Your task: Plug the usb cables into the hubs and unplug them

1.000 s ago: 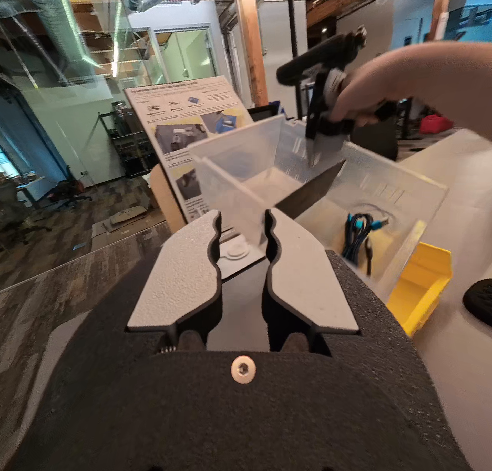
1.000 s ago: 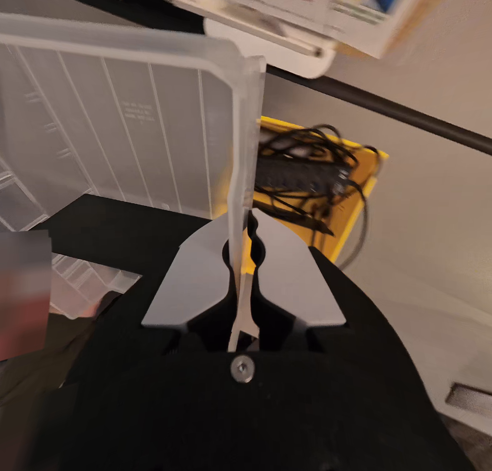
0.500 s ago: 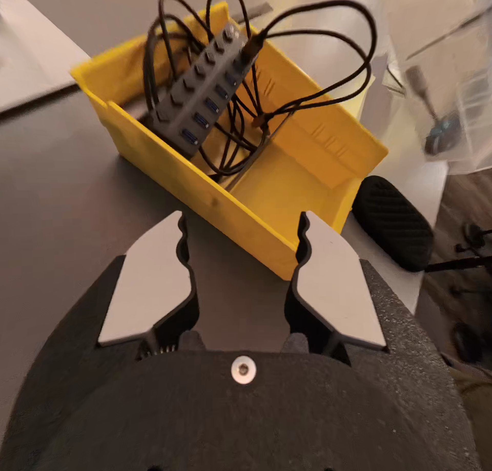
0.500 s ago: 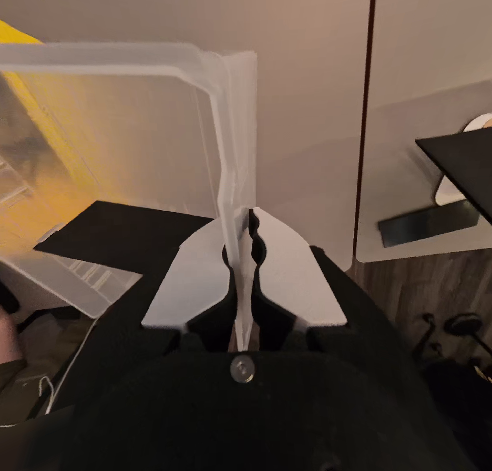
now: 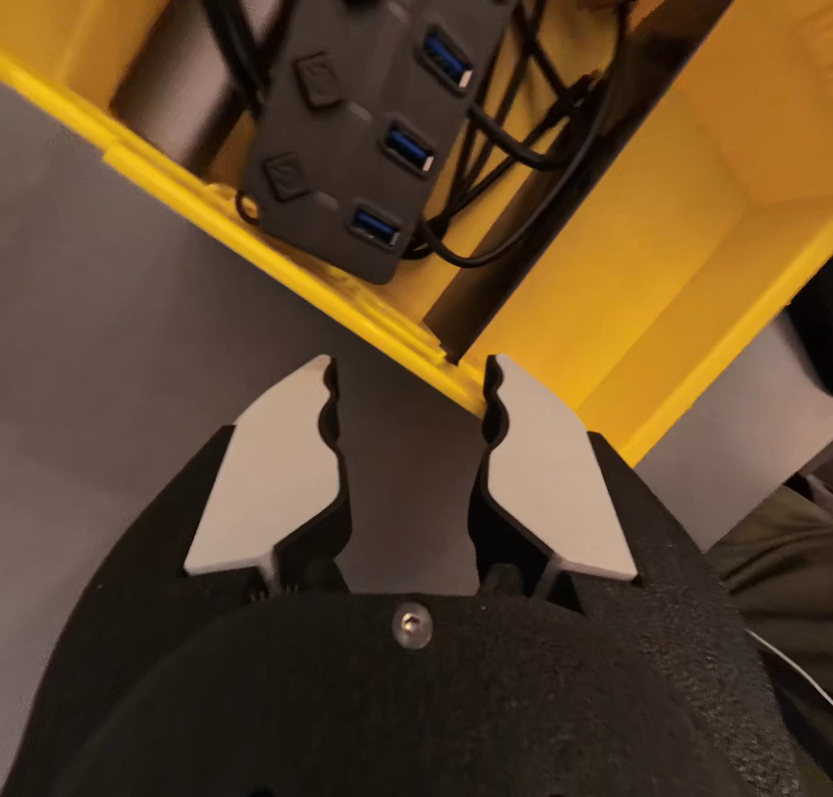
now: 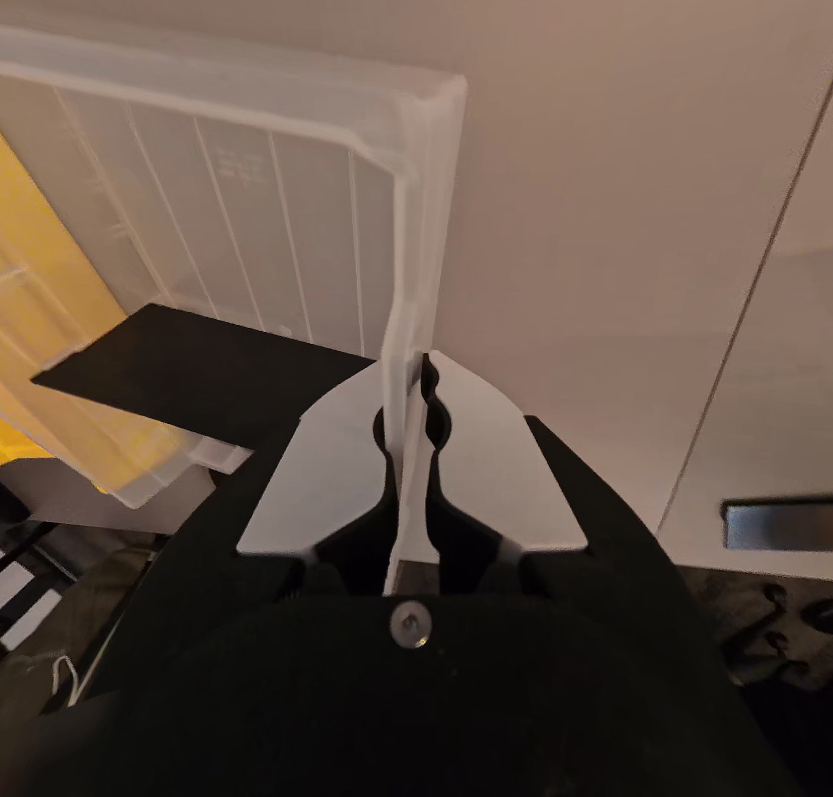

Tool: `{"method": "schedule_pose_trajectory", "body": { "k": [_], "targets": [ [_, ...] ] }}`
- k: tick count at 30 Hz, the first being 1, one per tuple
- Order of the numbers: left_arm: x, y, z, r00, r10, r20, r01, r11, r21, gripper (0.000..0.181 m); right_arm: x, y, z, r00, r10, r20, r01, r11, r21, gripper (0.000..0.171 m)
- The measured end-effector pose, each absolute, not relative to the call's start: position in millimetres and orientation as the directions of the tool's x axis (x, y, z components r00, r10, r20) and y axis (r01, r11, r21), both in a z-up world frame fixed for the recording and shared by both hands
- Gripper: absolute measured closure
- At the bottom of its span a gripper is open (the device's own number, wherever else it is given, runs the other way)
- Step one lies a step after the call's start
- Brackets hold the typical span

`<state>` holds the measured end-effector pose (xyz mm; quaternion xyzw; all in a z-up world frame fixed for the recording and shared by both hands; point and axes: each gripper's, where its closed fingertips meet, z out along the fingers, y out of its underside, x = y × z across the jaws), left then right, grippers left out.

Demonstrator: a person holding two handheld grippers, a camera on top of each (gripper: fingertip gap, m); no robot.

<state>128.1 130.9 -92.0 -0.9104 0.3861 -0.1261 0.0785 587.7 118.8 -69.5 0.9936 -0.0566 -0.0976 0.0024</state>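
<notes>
In the left wrist view a dark grey USB hub [image 5: 360, 135] with blue ports lies in a yellow bin [image 5: 631, 280] among black cables [image 5: 518, 153]. My left gripper [image 5: 410, 365] is open and empty, right at the bin's near rim, its right fingertip [image 5: 500, 370] over the rim. A dark divider [image 5: 532, 252] splits the bin. In the right wrist view my right gripper [image 6: 412, 361] is shut on the wall of a clear plastic bin [image 6: 225, 216] and holds it over the table. A black divider panel [image 6: 180, 370] sits inside the clear bin.
The grey table top [image 5: 112, 325] lies left of the yellow bin. In the right wrist view the white table [image 6: 608, 189] has a seam [image 6: 743, 302] on the right, its edge and dark floor [image 6: 766, 640] lie below, and yellow [image 6: 27, 280] shows through the clear bin. The left gripper's tips are roughly 45 cm from the right gripper's. It is some 8 cm from my left tips to the dark grey USB hub [image 5: 360, 135].
My left gripper swung from facing the room down to the yellow bin, opened, and closed in on the hub. My right gripper carried the clear bin away from the yellow bin across the white table.
</notes>
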Motion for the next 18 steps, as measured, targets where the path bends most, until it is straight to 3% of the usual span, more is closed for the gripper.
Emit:
{"method": "schedule_pose_trajectory", "body": {
  "k": [4, 9, 14, 18],
  "targets": [
    [120, 131, -93, 0.688, -0.684, 0.242, -0.655, -0.729, -0.199, 0.13, 574, 128, -85, 0.963, -0.091, -0.254, -0.088, -0.996, 0.022, 0.163],
    [87, 140, -91, 0.725, -0.664, 0.182, -0.647, -0.748, -0.15, 0.146, 554, 137, -101, 0.955, -0.062, -0.29, -0.055, -0.998, 0.034, 0.163],
    [45, 151, -90, 0.793, -0.548, 0.265, -0.524, -0.836, -0.162, 0.175, 535, 139, -114, 0.954, -0.058, -0.294, -0.037, -0.996, 0.076, 0.163],
    [-6, 167, -92, 0.839, -0.495, 0.228, -0.455, -0.866, -0.207, 0.177, 518, 145, -124, 0.96, -0.061, -0.275, -0.031, -0.993, 0.111, 0.164]
  ]
}}
